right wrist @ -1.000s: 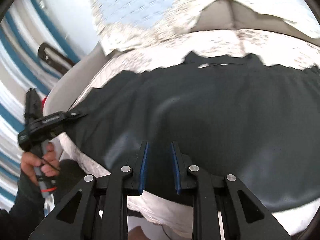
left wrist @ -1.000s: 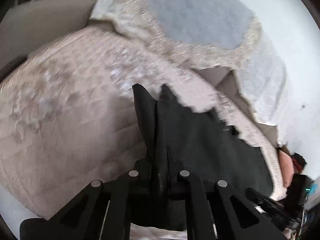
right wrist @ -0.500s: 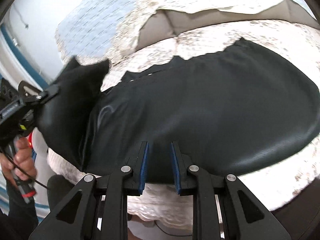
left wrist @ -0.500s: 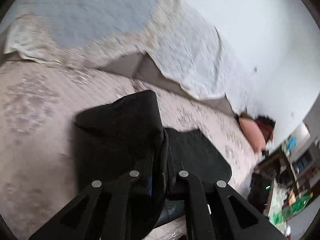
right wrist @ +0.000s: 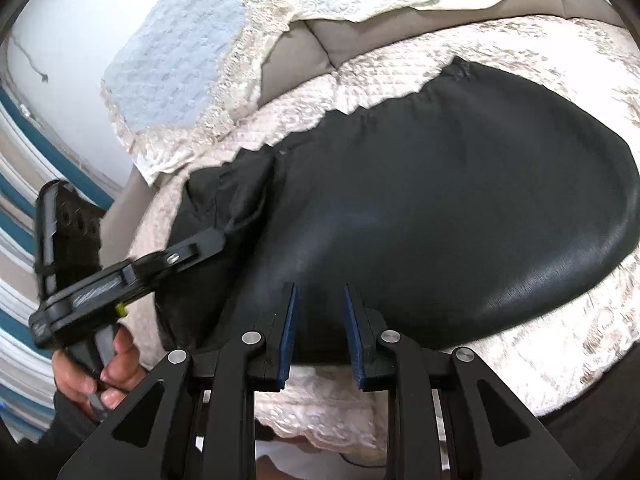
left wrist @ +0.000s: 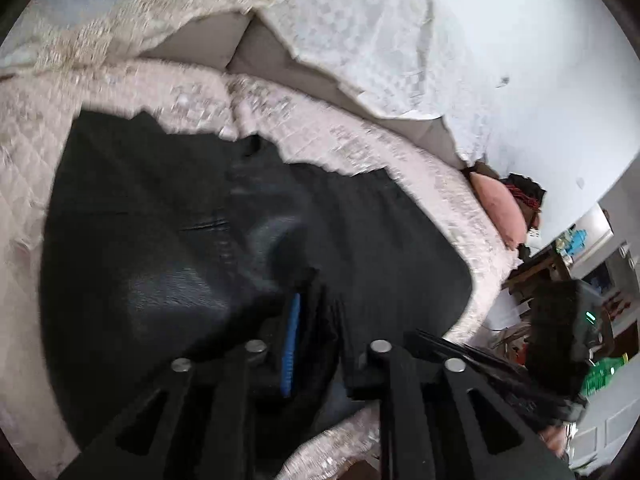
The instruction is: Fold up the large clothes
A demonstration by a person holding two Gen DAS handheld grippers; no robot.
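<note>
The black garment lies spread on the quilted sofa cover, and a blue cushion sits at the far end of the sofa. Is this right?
Not quite. The cushion at the far end of the sofa is pink, not blue; the left wrist view shows it. The rest holds: the black garment lies spread on the quilted sofa cover.

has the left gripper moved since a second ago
Yes. In the right wrist view the left gripper has carried the black garment's edge inward from the sofa edge, over the garment.
</note>
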